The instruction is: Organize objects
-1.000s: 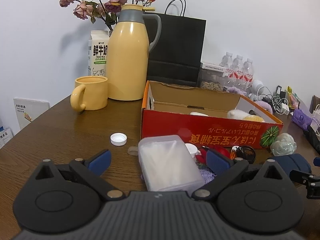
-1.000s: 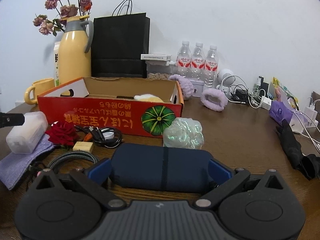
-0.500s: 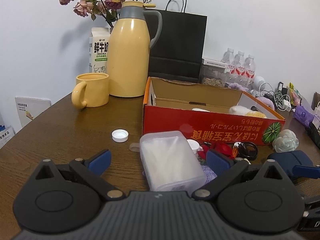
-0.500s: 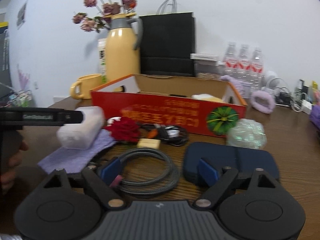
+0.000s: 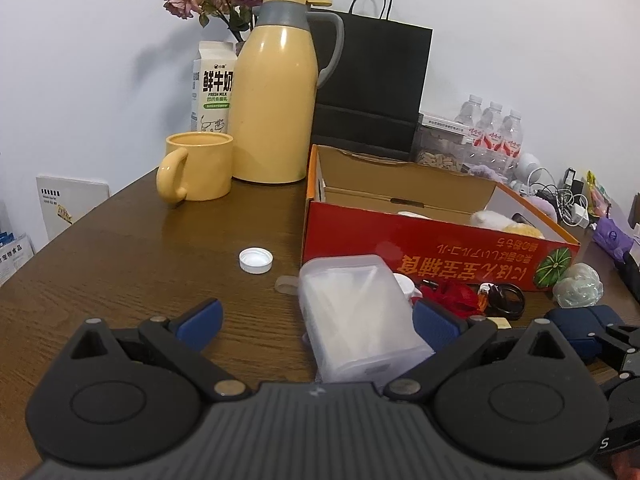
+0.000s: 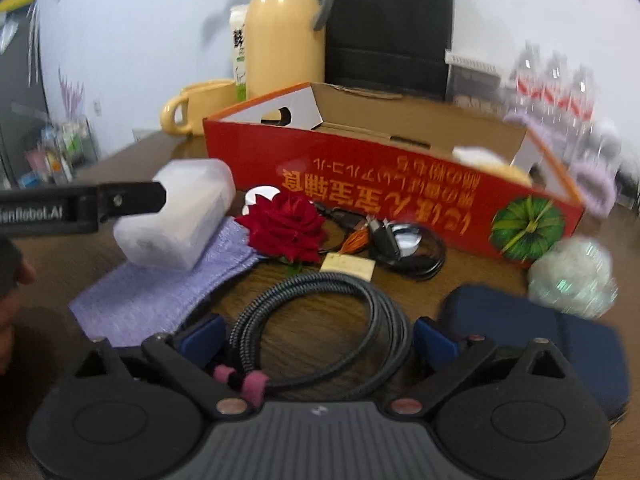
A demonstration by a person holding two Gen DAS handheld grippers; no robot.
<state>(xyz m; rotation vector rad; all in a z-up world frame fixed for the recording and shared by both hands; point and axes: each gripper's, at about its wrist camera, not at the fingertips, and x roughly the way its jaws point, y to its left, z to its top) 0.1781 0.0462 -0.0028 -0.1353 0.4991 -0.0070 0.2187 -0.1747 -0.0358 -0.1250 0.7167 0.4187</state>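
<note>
the right hand-held gripper has just been opening and now stands spread wide around the coiled black cable on the counter, its pads clear of it. the left hand-held gripper is released, the frosted plastic box lying between its fingers before the red carton.

Right tongs agape, just widened, straddling coiled cable.
</note>
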